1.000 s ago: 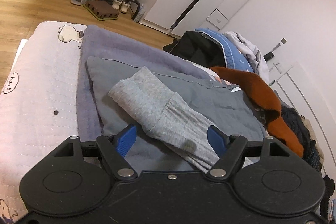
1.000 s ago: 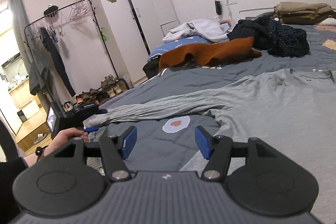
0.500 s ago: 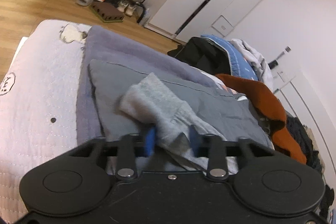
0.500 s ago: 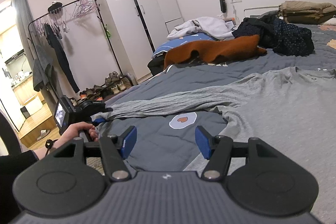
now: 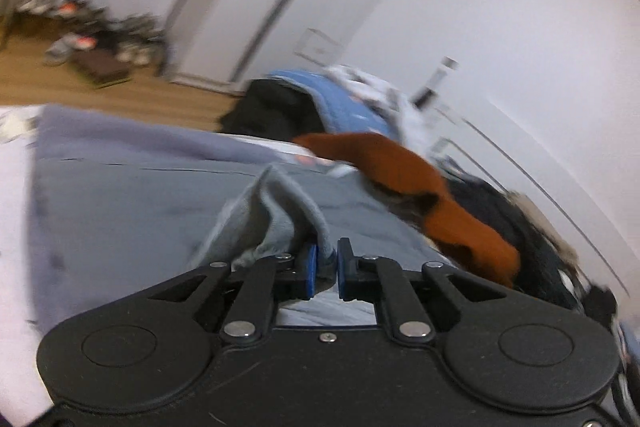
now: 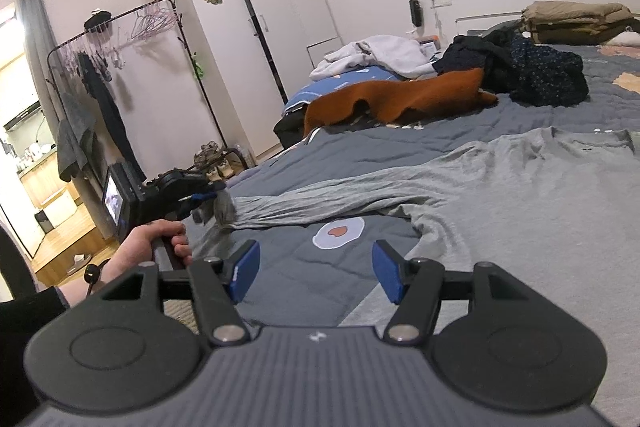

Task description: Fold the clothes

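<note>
The left tongs (image 5: 323,269) are closing on the sleeve (image 5: 276,215) cuff between their pads; the right tongs (image 6: 316,273) are hanging open, empty, above the quilt (image 6: 280,291). Best carrying the cuff low across the shirt (image 6: 540,195), keeping it taut.

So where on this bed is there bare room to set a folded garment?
Bare quilt between the grey sleeve and the rust-brown garment; another patch around the egg print, ahead of the right tool. Crowded at the far end: heaped clothes.
</note>
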